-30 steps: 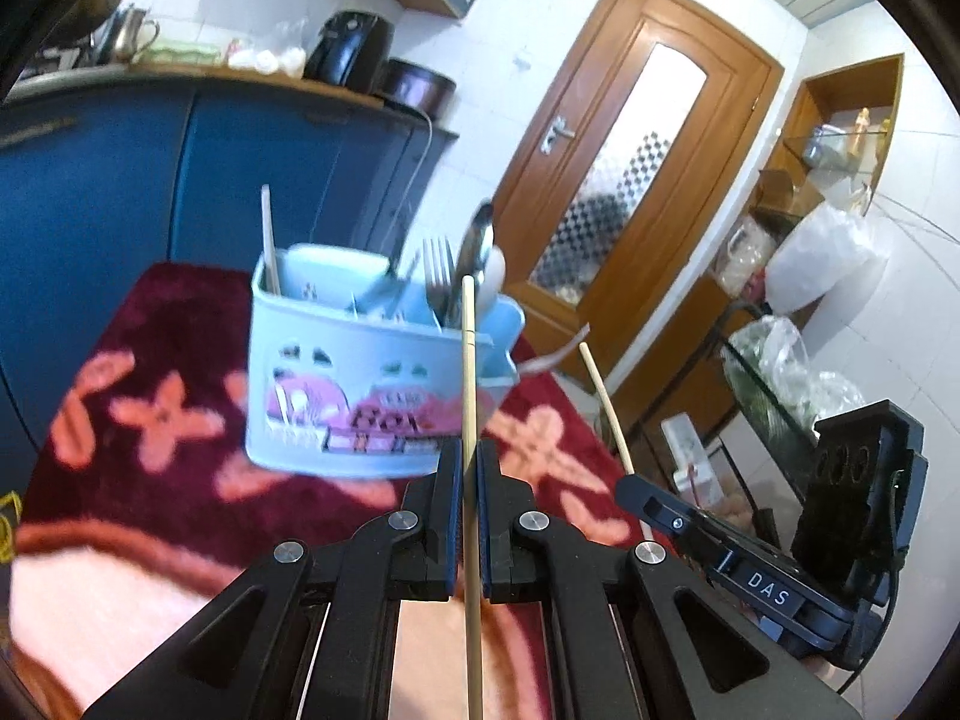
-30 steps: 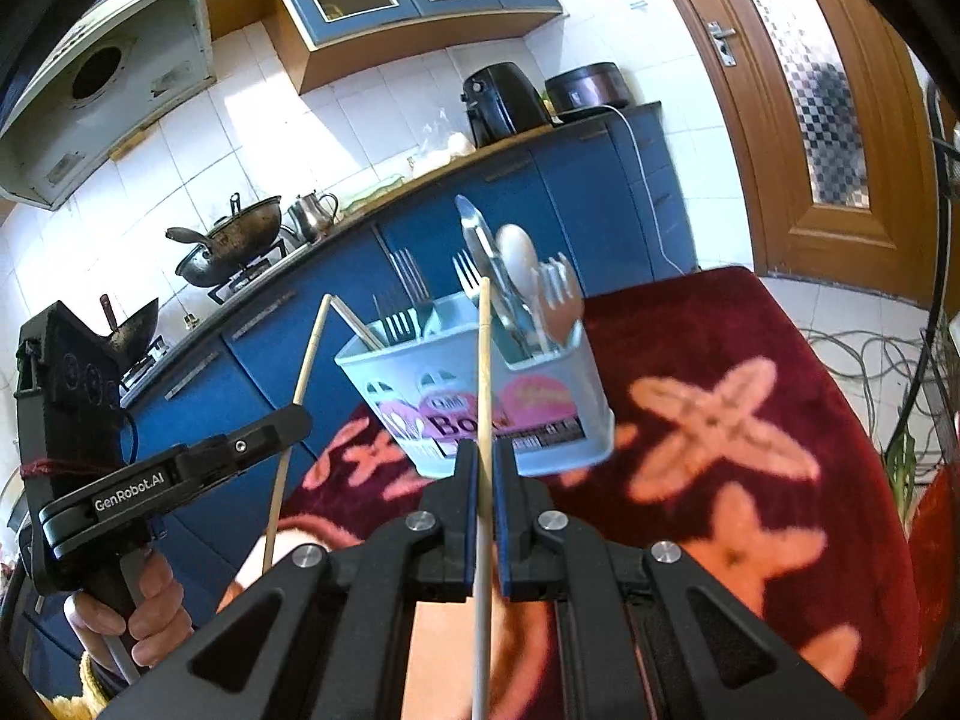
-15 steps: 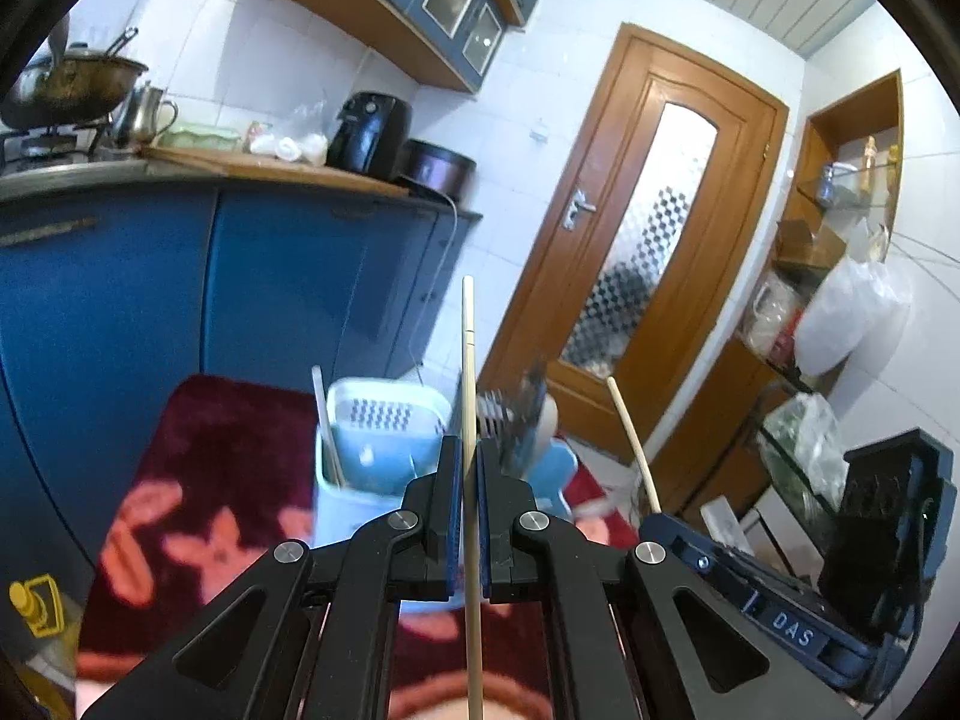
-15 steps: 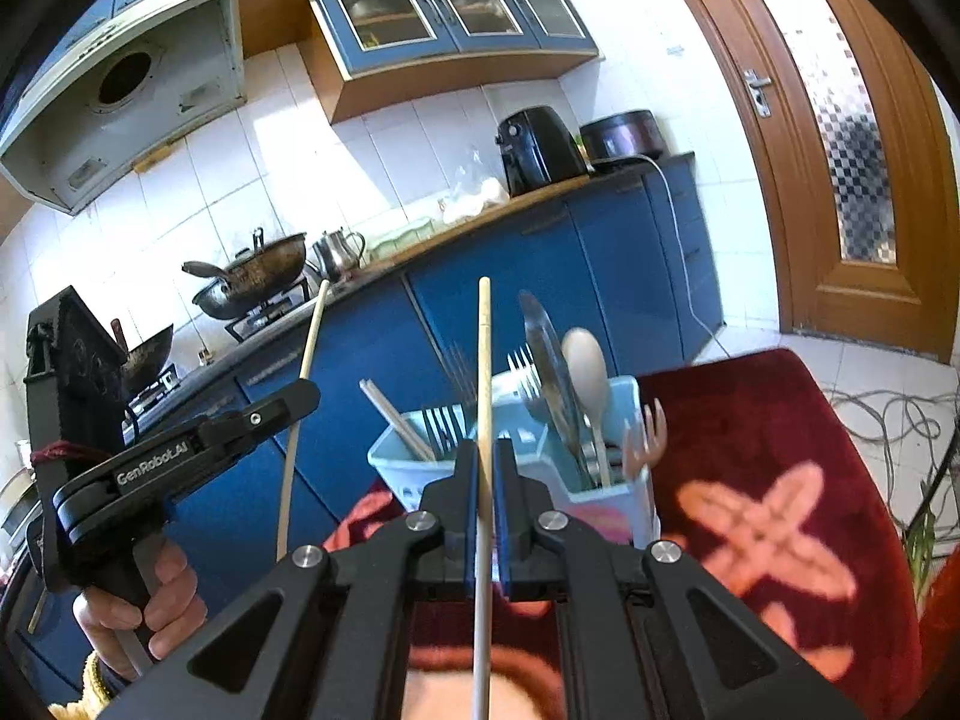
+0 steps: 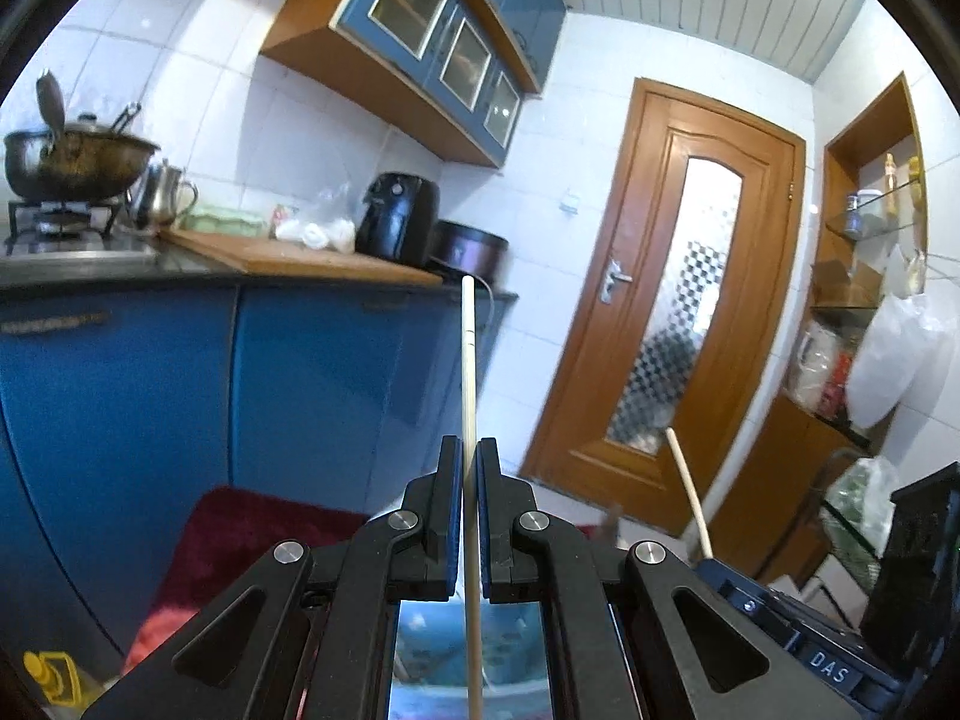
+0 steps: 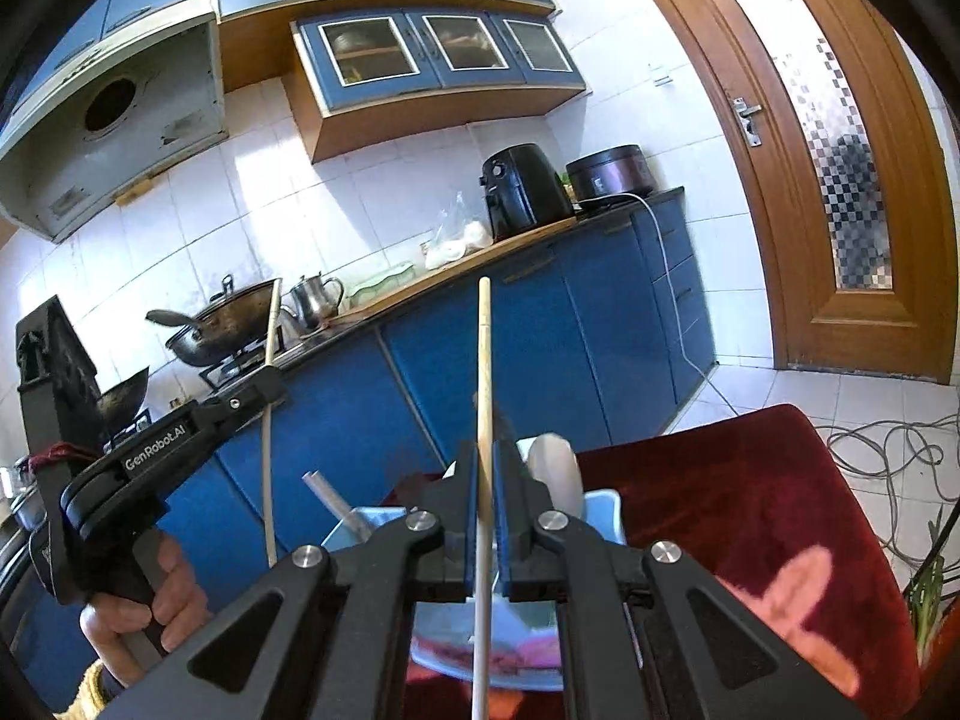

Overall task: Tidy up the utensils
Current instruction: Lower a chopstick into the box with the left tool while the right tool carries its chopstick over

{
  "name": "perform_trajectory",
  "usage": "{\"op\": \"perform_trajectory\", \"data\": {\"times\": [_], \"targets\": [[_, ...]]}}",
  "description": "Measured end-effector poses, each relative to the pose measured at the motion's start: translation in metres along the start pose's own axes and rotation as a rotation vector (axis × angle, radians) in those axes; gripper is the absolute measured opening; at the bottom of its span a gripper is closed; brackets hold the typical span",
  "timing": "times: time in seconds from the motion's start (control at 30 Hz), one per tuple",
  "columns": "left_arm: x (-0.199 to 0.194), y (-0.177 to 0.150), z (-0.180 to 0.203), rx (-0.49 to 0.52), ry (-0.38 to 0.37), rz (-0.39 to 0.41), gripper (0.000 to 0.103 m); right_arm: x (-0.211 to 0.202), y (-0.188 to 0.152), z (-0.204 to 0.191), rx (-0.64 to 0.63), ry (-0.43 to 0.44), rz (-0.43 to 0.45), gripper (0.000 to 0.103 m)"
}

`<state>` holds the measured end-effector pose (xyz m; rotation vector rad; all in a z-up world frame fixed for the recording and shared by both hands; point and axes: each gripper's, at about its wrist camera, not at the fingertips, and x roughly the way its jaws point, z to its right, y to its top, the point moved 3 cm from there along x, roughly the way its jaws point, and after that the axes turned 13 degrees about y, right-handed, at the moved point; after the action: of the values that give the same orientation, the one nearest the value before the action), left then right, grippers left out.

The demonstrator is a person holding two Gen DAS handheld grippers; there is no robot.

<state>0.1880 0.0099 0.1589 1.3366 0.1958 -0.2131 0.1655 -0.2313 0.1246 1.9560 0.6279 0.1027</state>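
My left gripper (image 5: 471,450) is shut on a pale wooden chopstick (image 5: 468,360) that stands upright between its pads. My right gripper (image 6: 485,468) is shut on a second chopstick (image 6: 483,360), also upright. Below and just behind the right fingers sits the light blue utensil caddy (image 6: 606,507) with a white spoon (image 6: 555,468) and a straw-like stick (image 6: 327,495) in it. In the left wrist view only a bit of the caddy (image 5: 510,648) shows under the fingers. The left gripper (image 6: 264,384) and its chopstick (image 6: 270,468) appear at the left of the right wrist view, held by a hand (image 6: 174,588).
The caddy stands on a dark red patterned cloth (image 6: 750,510). Blue kitchen cabinets (image 5: 180,390) run behind, with a wok (image 6: 222,324), kettle and black appliances on the counter. A wooden door (image 5: 678,312) is at the right; cables (image 6: 888,456) lie on the floor.
Both grippers have risen and tilted upward with their chopsticks; the caddy has dropped from mid-frame to under the fingers. Both grips are unchanged.
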Motion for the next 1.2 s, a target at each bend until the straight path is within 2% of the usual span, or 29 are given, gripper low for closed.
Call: {"op": "perform_trajectory", "data": {"times": [0.23,0.43,0.83,1.2], "targets": [[0.022,-0.006,0.007,0.044,0.053,0.075,0.004,0.020,0.007,0.016,0.024,0.002,0.058,0.007],[0.033,-0.017,0.009,0.077,0.087,0.116,0.004,0.037,0.006,0.024,-0.037,-0.080,0.124,0.007],[0.050,-0.039,-0.001,0.040,0.087,0.102,0.004,0.054,-0.011,0.026,-0.187,-0.201,0.162,0.007],[0.050,-0.047,0.001,0.052,0.074,0.071,0.004,0.050,-0.014,0.024,-0.180,-0.192,0.147,0.007]]}}
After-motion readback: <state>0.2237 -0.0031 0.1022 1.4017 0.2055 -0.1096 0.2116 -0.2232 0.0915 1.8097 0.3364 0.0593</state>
